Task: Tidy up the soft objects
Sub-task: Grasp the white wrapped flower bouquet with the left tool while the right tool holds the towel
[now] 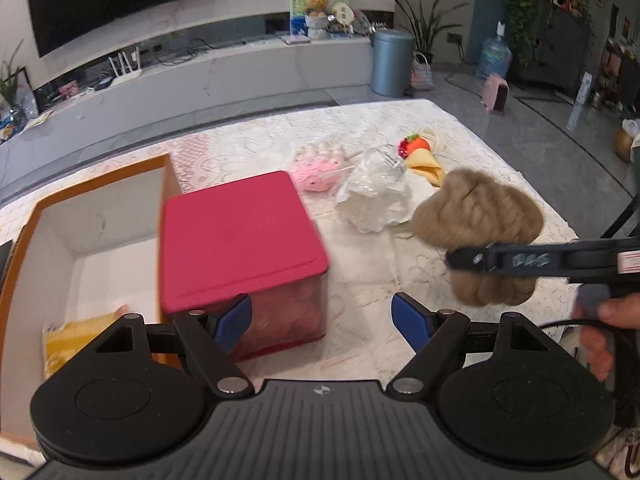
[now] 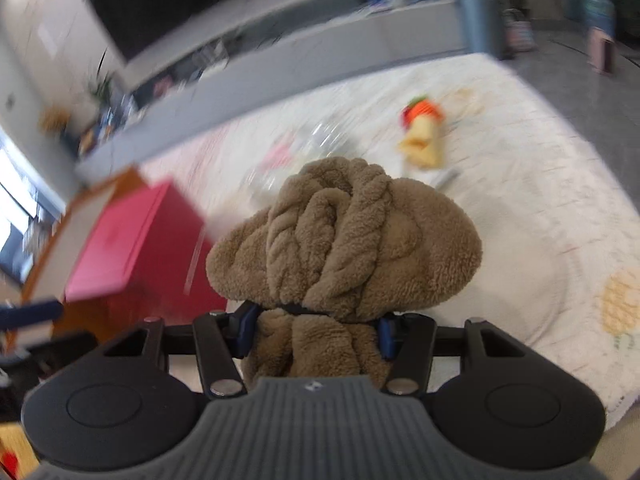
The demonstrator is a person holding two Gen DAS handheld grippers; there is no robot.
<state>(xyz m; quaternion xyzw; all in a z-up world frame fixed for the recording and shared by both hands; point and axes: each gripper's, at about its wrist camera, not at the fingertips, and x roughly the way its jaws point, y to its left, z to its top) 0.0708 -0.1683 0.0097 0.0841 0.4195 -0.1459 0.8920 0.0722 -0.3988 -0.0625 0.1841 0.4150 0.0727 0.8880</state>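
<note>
My right gripper [image 2: 318, 330] is shut on a brown fluffy knotted towel [image 2: 344, 240] and holds it above the table; it also shows in the left wrist view [image 1: 480, 216], with the gripper [image 1: 472, 258] clamped across it. My left gripper [image 1: 322, 320] is open and empty, just in front of a pink-lidded clear box [image 1: 240, 232]. A pink knitted toy [image 1: 318, 168], a clear plastic bag [image 1: 374, 196] and a strawberry-and-yellow plush [image 1: 420, 156] lie on the white lace tablecloth [image 1: 360, 280].
An open orange box with white inside [image 1: 88, 236] stands left of the pink box, with something yellow [image 1: 76, 340] in its near corner. Beyond the table are a TV bench, a blue bin [image 1: 390, 62] and plants.
</note>
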